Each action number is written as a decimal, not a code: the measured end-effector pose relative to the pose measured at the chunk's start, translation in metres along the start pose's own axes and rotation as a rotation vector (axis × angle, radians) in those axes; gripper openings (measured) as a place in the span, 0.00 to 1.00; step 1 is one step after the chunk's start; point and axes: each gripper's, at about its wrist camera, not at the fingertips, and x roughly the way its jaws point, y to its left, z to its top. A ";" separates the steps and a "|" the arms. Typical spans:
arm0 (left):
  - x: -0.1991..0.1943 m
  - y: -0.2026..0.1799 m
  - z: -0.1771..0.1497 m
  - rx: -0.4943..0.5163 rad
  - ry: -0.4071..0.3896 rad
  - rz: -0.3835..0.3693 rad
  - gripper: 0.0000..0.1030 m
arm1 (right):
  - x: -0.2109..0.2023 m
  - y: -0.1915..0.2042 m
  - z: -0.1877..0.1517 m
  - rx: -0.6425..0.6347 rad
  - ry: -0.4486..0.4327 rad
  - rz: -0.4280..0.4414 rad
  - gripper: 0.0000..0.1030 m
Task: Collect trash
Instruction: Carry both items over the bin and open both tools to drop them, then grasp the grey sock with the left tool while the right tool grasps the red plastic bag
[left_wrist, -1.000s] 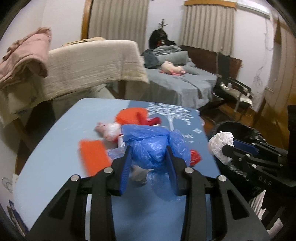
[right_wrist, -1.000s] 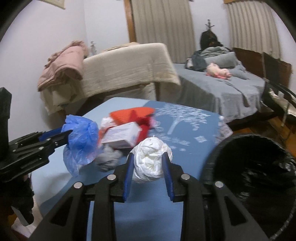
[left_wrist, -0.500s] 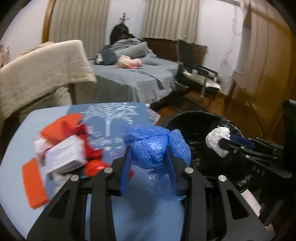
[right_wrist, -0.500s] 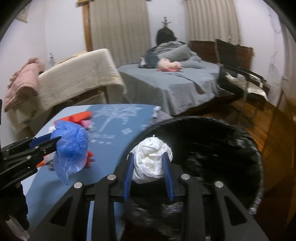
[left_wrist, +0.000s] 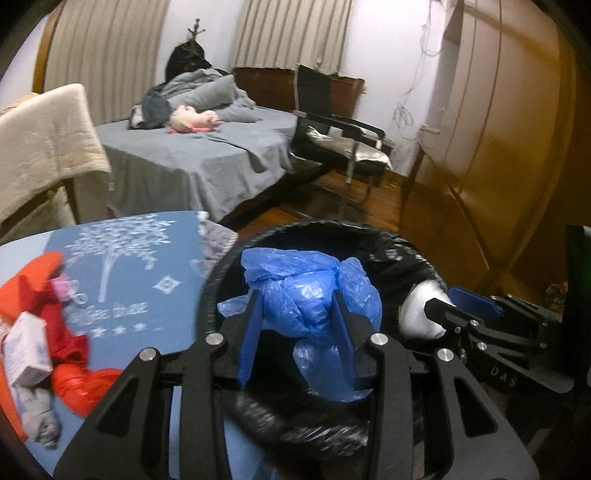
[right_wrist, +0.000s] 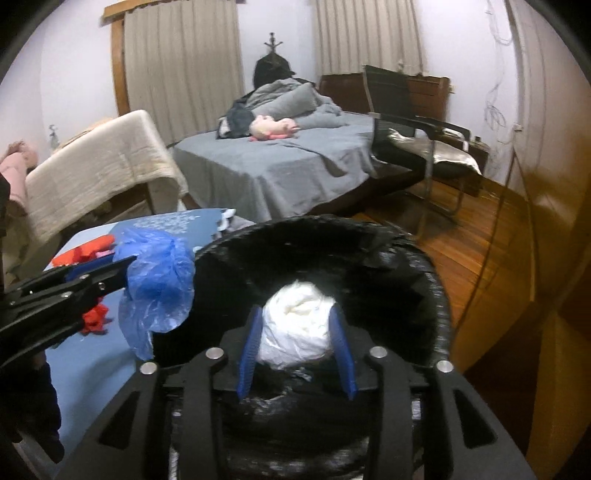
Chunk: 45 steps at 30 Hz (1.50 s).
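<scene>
**Both hand-held grippers over the trash bin, jaws opening**

The left hand-held gripper (left_wrist: 297, 321) is positioned above the near-left part of the trash bin (left_wrist: 218, 280). A crumpled blue plastic bag (left_wrist: 306, 295) sits between its blue pads. The jaws are opening; the pads still appear to touch the bag on both sides, though motion blur makes the contact uncertain. The bag's loose tail hangs below the pads, inside the bin's rim.

The right hand-held gripper (right_wrist: 295, 341) is positioned over the middle of the bin opening. A white wad (right_wrist: 297, 332), probably crumpled thin plastic or paper, sits between its pads. These jaws are also opening, and a narrow gap shows on each side of the wad.

The bin is round, lined with a glossy black bag (right_wrist: 424, 258) whose wrinkled edge folds over the rim. Left of the bin, touching or just beside it, stands the bench (left_wrist: 140, 280), covered by a blue cloth with a white tree print. On the bench, well left of the bin, lie remaining items: red-orange wrappers (left_wrist: 74, 384), a small white box (left_wrist: 27, 347) and a grey crumpled piece (left_wrist: 38, 417).

Beyond the bin stand a bed (right_wrist: 280, 166) with grey sheets and a black chair (right_wrist: 410, 122) on a wooden floor. Nothing stands between either hand-held gripper and the bin opening.
</scene>
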 end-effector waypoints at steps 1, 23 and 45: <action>0.004 -0.003 0.000 0.001 0.005 -0.010 0.39 | -0.002 -0.005 0.000 0.009 -0.005 -0.011 0.45; -0.081 0.068 -0.018 -0.021 -0.105 0.260 0.78 | -0.009 0.056 0.020 -0.024 -0.079 0.079 0.94; -0.165 0.210 -0.081 -0.220 -0.081 0.595 0.79 | 0.039 0.234 0.001 -0.275 -0.009 0.379 0.94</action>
